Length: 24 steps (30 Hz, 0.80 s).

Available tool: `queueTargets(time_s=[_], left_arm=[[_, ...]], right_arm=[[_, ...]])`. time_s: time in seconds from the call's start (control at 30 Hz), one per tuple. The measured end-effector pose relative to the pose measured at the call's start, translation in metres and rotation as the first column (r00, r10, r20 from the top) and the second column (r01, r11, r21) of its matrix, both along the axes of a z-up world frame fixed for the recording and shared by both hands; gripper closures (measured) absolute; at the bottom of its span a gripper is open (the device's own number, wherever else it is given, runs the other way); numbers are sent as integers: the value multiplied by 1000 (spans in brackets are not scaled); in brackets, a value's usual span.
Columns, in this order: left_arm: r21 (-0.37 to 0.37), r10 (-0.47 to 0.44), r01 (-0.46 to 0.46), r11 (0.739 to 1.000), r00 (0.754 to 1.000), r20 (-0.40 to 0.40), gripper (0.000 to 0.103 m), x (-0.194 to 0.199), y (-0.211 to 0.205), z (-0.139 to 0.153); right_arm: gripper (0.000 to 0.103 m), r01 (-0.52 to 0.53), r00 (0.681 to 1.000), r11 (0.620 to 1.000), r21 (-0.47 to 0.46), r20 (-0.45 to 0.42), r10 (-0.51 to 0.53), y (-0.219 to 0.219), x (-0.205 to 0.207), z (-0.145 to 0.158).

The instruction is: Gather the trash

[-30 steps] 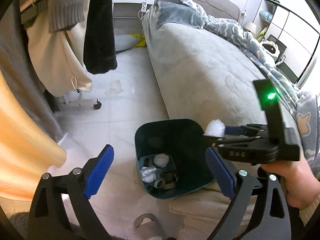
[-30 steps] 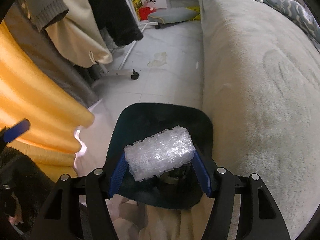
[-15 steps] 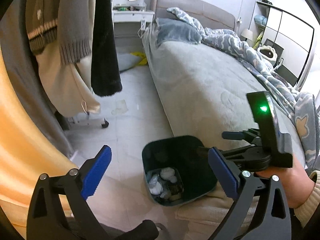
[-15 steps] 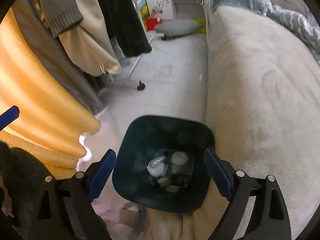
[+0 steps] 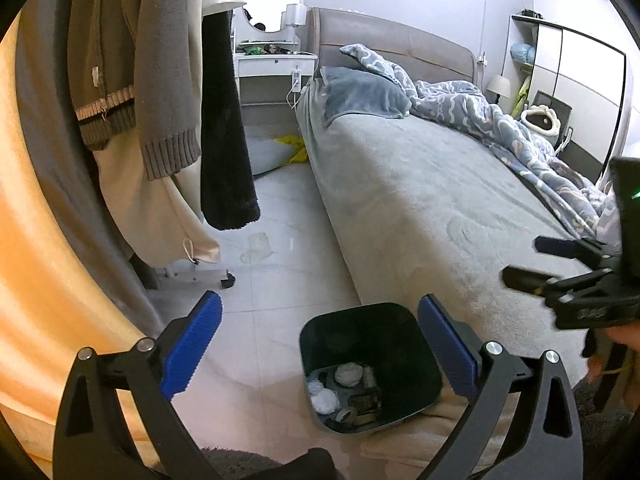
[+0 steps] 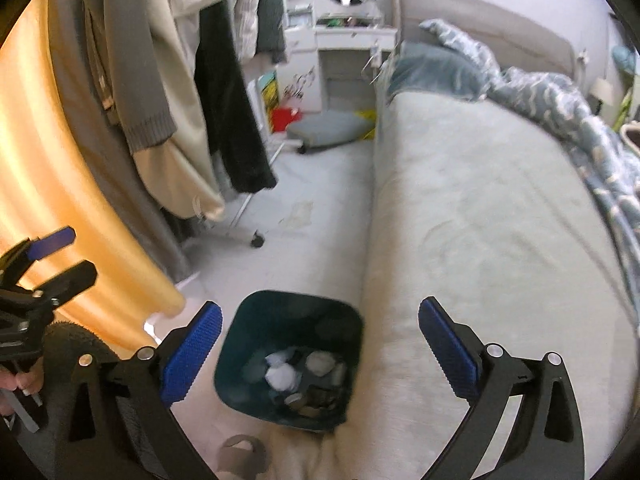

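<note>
A grey bed [image 5: 420, 200] fills the right side; the dark green bin [image 6: 294, 360] stands on the floor against it, crumpled trash [image 6: 284, 376] lying inside. The right gripper [image 6: 318, 352] has just spread its jaws, nothing between them; the left gripper [image 5: 320, 344] is likewise released and empty.

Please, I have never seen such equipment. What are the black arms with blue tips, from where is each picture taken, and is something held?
There is no robot here: a person holds a hand tool in each hand, and each tool carries a camera looking forward along its two fingers. One picture is from the left gripper, the other from the right gripper. The blue tips are their gripping pads. Both grippers are open and hold nothing; the right one's jaws have just been opening. Below them on the pale floor, beside the grey bed, stands a dark green trash bin with crumpled white pieces and other scraps inside. Clothes hang at the left.
</note>
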<state>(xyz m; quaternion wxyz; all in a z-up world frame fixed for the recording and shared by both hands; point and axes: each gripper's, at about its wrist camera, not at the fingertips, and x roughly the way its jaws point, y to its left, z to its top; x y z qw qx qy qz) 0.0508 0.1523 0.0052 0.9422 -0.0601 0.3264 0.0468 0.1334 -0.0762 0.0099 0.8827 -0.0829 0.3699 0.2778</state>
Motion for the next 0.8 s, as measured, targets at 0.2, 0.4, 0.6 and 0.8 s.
queueTargets(time_s=[0.2, 0.4, 0.6, 0.8], left_arm=[[15, -30, 29, 999, 999, 20, 3, 2, -15, 5], [25, -31, 30, 999, 999, 34, 3, -1, -21, 8], [34, -43, 42, 999, 999, 27, 3, -6, -25, 4], [43, -55, 55, 998, 998, 18, 3, -8, -28, -3]], right_arm=[[3, 76, 993, 997, 24, 85, -78, -45, -16, 20], [3, 133, 980, 990, 34, 143, -137, -84, -33, 28], [3, 201, 964, 976, 88, 159, -213, -121, -52, 29], [3, 189, 960, 978, 87, 194, -203, -133, -64, 32]])
